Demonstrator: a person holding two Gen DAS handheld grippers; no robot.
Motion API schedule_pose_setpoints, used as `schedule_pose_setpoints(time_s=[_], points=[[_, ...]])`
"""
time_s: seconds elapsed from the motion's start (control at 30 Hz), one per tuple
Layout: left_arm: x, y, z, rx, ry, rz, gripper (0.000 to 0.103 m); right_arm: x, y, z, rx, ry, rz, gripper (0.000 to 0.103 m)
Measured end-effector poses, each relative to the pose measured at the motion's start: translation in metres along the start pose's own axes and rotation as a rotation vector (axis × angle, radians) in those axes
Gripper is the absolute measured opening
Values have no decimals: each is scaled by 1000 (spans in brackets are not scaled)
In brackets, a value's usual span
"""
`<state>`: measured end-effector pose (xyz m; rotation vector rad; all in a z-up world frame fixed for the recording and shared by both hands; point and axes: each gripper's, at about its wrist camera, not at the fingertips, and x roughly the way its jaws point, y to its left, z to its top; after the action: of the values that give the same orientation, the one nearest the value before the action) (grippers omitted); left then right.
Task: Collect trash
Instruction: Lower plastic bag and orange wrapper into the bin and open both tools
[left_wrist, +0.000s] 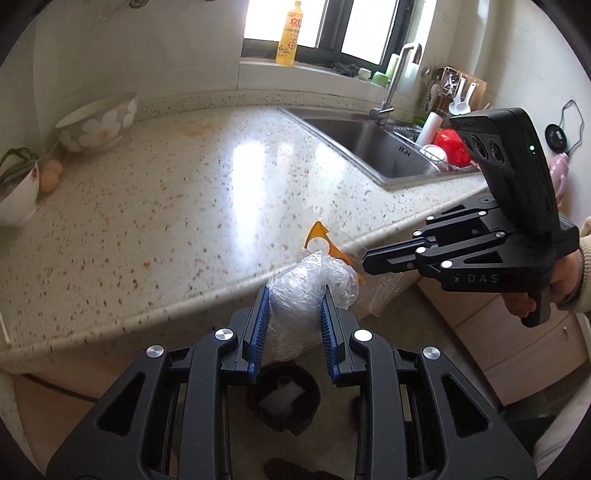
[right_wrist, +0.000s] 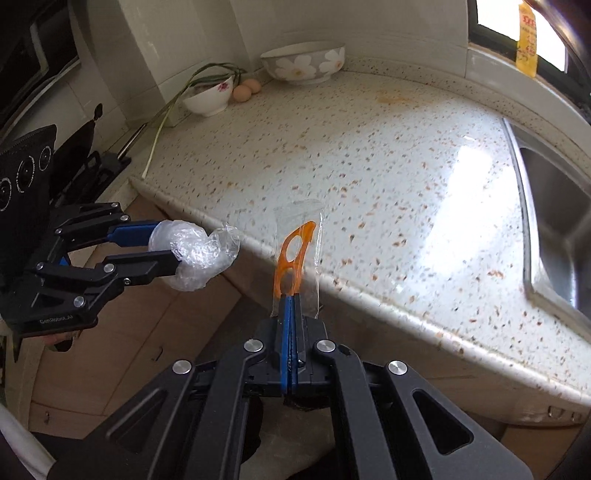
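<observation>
My left gripper (left_wrist: 293, 295) is shut on a crumpled ball of clear plastic wrap (left_wrist: 306, 291), held in the air just off the counter's front edge; it also shows in the right wrist view (right_wrist: 197, 254), with the left gripper (right_wrist: 173, 247) around it. My right gripper (right_wrist: 291, 301) is shut on a clear plastic wrapper with an orange print (right_wrist: 295, 251), held upright past the counter edge. In the left wrist view the right gripper (left_wrist: 365, 264) holds that wrapper (left_wrist: 321, 240) just right of the plastic ball.
The speckled countertop (left_wrist: 166, 206) carries a flowered bowl (left_wrist: 98, 123), a small bowl with green stalks (left_wrist: 18, 192) and two eggs (left_wrist: 51, 175) at the back left. A steel sink (left_wrist: 373, 144) with a dish rack lies to the right. A dark round bin (left_wrist: 282, 397) stands on the floor below.
</observation>
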<state>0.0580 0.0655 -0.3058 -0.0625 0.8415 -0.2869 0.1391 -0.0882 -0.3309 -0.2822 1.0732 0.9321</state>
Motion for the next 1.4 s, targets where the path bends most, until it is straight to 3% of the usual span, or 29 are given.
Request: schedule_pose_setpoints(time_s=[0.1,0.33,0.6,0.9,1.1,1.13,1.17,1.23,1.3,1.4], points=[[15,-3,-24,-24,31,18,26,23,0,-22,-34,44,36,0],[89,-12,-102,-58,133,62,26,105,-8,-96,-75,157,92,0],[191,8,-189,-195,210,95,26,222,-34,-178,33,233,61,0],[280,44,-245,-298,230,99,27,331,-57,-224,111,304,38,0],[300,46,-269,-340,243,133,29,366,-59,-252,165,331,55,1],[302,47,-270,-352,240,137,30,367,-59,-255,174,326,57,4],[301,45,-272,-360,235,135,32,365,-58,-257,185,321,54,23],[302,45,-272,-367,239,135,54,359,-58,-257,208,301,40,39],[298,47,-270,-369,228,133,64,354,-62,-256,227,300,27,39],[295,45,-268,-361,237,131,64,340,-65,-254,246,303,13,39]])
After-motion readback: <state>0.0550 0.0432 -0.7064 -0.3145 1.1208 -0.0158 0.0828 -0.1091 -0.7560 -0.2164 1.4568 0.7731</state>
